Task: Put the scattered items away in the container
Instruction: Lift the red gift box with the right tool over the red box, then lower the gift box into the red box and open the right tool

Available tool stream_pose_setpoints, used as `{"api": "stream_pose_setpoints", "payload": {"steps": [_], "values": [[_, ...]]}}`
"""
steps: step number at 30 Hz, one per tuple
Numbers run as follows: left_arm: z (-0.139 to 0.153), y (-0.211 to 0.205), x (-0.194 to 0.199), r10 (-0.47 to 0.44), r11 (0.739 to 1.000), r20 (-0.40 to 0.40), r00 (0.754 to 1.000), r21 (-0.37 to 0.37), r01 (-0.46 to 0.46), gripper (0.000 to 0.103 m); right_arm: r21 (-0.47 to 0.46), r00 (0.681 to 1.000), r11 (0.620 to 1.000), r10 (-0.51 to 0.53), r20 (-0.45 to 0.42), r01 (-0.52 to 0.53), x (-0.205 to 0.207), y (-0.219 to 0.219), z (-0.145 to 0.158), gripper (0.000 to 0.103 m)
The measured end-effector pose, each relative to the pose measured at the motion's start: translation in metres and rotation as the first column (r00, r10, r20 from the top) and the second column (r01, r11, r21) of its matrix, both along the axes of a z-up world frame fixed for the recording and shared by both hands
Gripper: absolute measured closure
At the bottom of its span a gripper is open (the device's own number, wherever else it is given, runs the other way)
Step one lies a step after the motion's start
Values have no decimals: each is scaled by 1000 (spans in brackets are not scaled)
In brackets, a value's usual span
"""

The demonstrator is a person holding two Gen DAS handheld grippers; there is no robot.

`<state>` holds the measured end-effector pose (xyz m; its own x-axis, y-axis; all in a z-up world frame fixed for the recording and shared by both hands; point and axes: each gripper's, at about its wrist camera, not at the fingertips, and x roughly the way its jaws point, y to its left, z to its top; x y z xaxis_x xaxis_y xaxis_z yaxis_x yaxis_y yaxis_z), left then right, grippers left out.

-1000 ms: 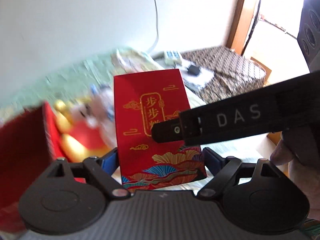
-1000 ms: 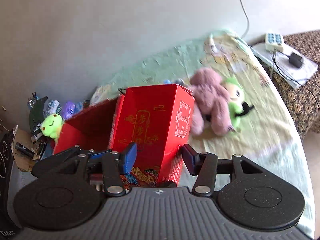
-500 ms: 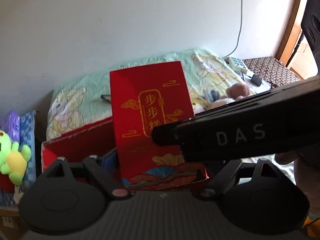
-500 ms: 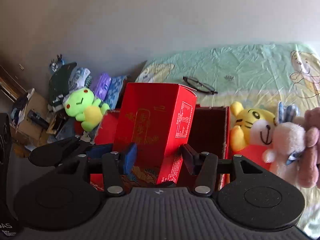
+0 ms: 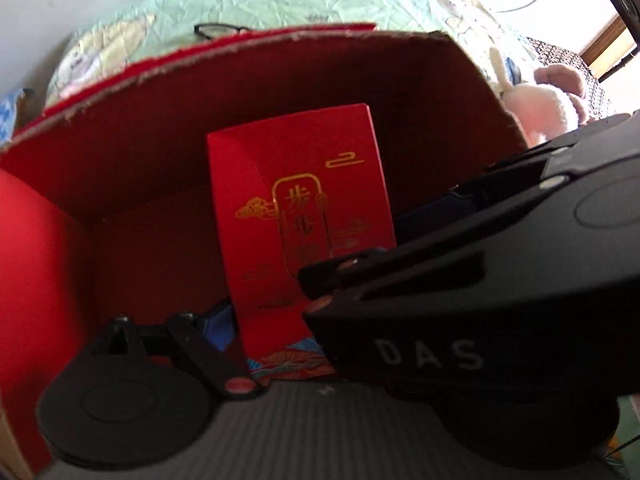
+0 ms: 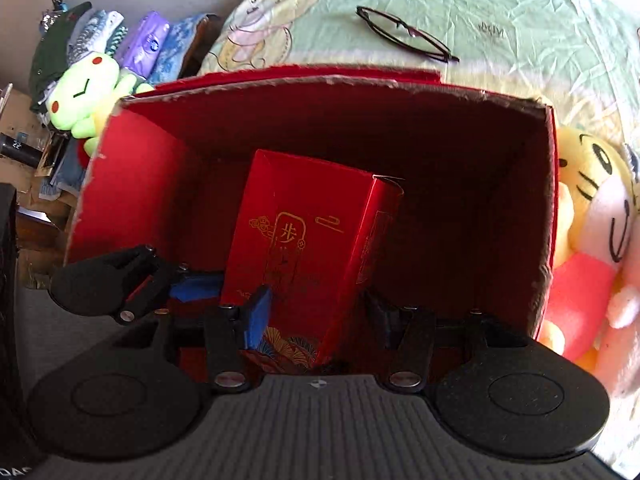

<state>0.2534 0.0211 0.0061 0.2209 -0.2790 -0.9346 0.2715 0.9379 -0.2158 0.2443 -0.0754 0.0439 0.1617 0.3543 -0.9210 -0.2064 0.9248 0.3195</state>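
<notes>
Gripping the red gift box [image 6: 308,264] from two sides, I had both sets of tongs down inside the big red cardboard container [image 6: 132,184]. My left gripper [image 5: 304,320] was clamped wide across the box's broad printed face, its blue pad [image 5: 218,326] pressed to the left edge; its other finger was hidden behind my right gripper's black body, which crossed that view. My right gripper [image 6: 316,312] straddled the same box lower down, and its jaws had just been opening a little: the left blue pad [image 6: 256,316] lay against the box's front, while the right finger stood just beside the box's side, and I could not tell whether it touched. The box stood upright and slightly tilted within the container, near its middle, its gold lettering facing me.

Outside the container's right wall, a yellow tiger plush [image 6: 588,216] and a pink plush [image 5: 556,108] lay on the pale green bedsheet [image 6: 520,20]. A pair of glasses [image 6: 404,34] rested on the sheet beyond the far wall, and a green frog plush [image 6: 86,96] sat past the left wall among clutter.
</notes>
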Motion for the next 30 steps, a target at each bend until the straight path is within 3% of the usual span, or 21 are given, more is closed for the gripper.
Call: {"api": "stream_pose_setpoints", "payload": {"steps": [4, 9, 14, 18, 24, 30], "values": [[-8, 2, 6, 4, 999, -56, 998, -34, -6, 15, -18, 1000, 1000, -11, -4, 11, 0, 1, -1, 45], [-9, 6, 7, 3, 996, -105, 994, -91, -13, 13, -47, 994, 998, -28, 105, 34, -9, -1, 19, 44], [-6, 11, 9, 21, 991, -129, 991, -132, -38, 13, 103, 969, 985, -155, 190, 137, -27, -34, 49, 43], [-4, 1, 14, 11, 992, -142, 990, -121, -29, 13, 163, 943, 968, -227, 243, 191, -42, -61, 69, 44], [-5, -16, 15, -7, 989, -187, 982, -148, -21, 13, 266, 904, 929, -329, 274, 258, -59, -100, 85, 44], [-2, -37, 5, -16, 986, -172, 985, -167, -13, 12, 307, 885, 904, -382, 267, 298, -64, -113, 85, 44]]}}
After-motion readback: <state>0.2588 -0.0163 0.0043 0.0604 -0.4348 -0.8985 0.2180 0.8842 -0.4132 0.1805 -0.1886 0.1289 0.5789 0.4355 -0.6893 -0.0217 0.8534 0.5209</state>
